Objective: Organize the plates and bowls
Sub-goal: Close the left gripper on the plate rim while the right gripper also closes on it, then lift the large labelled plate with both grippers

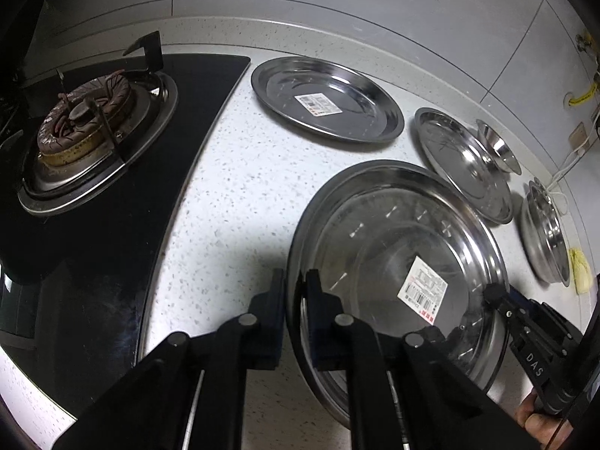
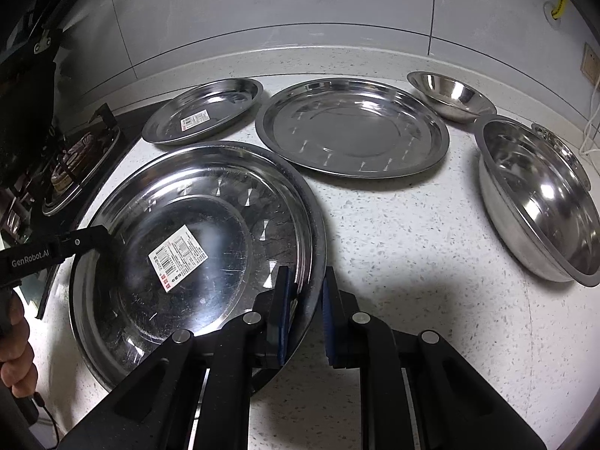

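Steel is seen all over the speckled white counter [image 2: 393, 262]: a large labelled plate [image 2: 195, 247] lies near its front edge, just beside the black hob [image 1: 112, 225].

Both grippers are set astride this plate's rim. In the left wrist view the left gripper [image 1: 294, 292] has one finger outside the rim and one inside, the jaws nearly closed on it. In the right wrist view the right gripper [image 2: 305, 292] is placed the same way on the opposite side, with a small gap left beside the outer finger; a firm clamp cannot be told.

Only the left wrist view shows the burner [image 1: 86, 120] and its pan support in full, and a yellow object [image 1: 579, 266] at the right beyond the bowls. Only the right wrist view gives a clear look into the big bowl [image 2: 540, 195] at the right and the small bowl [image 2: 450, 93] near the back edge; in the other view these are squeezed thin at the frame's border.

Behind the held plate, a smaller labelled plate [image 2: 204, 114] is set by the hob and an unlabelled plate [image 2: 352, 127] beside it, both apart from the large one. A grey tiled wall [image 2: 300, 7] closes the back.
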The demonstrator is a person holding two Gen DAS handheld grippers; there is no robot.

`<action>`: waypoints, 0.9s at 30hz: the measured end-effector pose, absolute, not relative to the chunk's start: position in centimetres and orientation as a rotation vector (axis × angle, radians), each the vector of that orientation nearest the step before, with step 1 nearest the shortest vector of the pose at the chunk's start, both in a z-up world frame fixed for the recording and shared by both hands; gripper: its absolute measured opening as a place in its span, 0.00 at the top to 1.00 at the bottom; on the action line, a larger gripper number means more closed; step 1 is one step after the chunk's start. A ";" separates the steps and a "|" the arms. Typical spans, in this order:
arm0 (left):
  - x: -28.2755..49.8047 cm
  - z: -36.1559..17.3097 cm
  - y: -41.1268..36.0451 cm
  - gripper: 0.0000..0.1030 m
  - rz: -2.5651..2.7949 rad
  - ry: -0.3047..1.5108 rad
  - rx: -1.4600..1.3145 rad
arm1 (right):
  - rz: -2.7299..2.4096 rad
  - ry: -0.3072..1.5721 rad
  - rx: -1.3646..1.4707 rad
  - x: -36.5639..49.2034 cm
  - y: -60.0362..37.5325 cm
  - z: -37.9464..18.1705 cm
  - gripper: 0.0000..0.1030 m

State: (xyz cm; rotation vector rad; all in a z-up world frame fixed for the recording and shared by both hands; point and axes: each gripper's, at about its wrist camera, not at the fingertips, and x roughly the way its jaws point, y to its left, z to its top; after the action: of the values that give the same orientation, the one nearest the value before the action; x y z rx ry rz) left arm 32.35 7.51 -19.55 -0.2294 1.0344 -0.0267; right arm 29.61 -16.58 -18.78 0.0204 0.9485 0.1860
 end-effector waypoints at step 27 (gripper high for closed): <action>25.7 -14.4 5.3 0.91 -0.040 0.971 -0.224 | 0.174 0.885 0.027 23.9 -18.7 -14.0 0.87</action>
State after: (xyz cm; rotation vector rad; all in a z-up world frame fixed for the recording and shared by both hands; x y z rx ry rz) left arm 25.69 5.33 -14.41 -0.2244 0.9714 -0.0399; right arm 23.87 -18.66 -13.98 0.0269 0.8850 0.1740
